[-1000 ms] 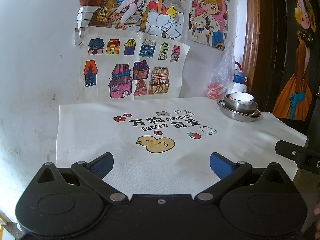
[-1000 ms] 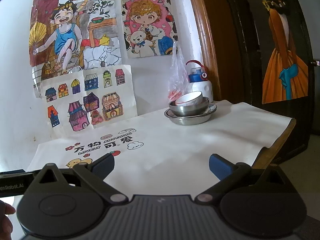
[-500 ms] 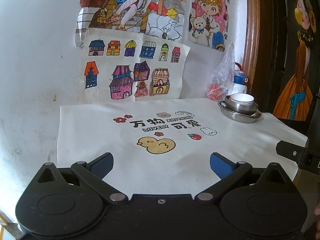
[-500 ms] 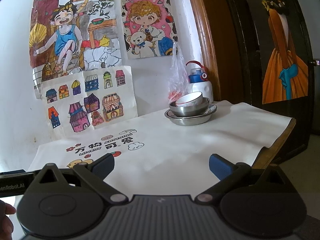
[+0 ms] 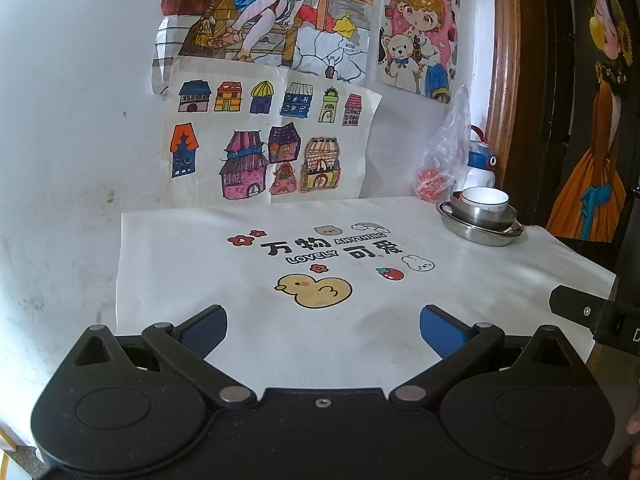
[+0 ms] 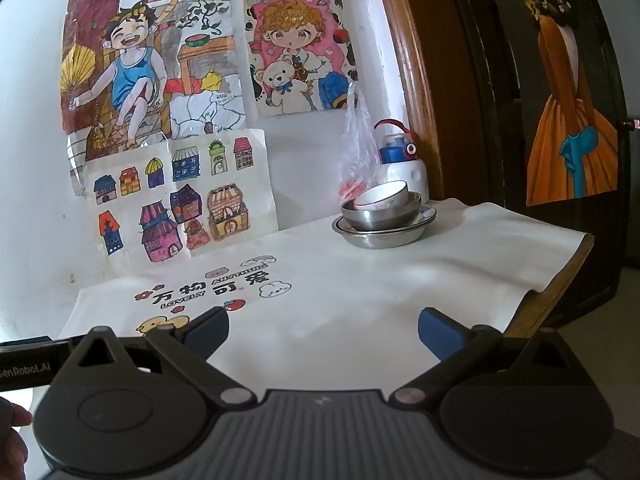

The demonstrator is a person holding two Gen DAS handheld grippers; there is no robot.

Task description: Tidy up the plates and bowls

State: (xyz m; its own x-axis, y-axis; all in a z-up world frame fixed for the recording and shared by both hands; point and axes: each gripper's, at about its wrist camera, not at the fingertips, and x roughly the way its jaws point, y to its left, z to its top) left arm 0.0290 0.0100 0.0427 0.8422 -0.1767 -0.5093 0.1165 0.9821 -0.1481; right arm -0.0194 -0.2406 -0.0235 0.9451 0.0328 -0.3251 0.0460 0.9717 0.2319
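A stack of dishes stands at the table's far right corner: a shallow steel plate at the bottom, a steel bowl in it, and a small white bowl lying tilted on top. My left gripper is open over the near edge of the white mat, far from the stack, with nothing between its blue pads. My right gripper is open too, near the front right of the table, and holds nothing.
A white mat with a duck print and lettering covers the table. Behind the stack stand a white bottle with a blue cap and a clear plastic bag. Drawings hang on the wall; a wooden door frame rises at right.
Both views have shifted very slightly, with the wall drawings sitting a little lower in frame. The dishes have not moved and both grippers stay open.
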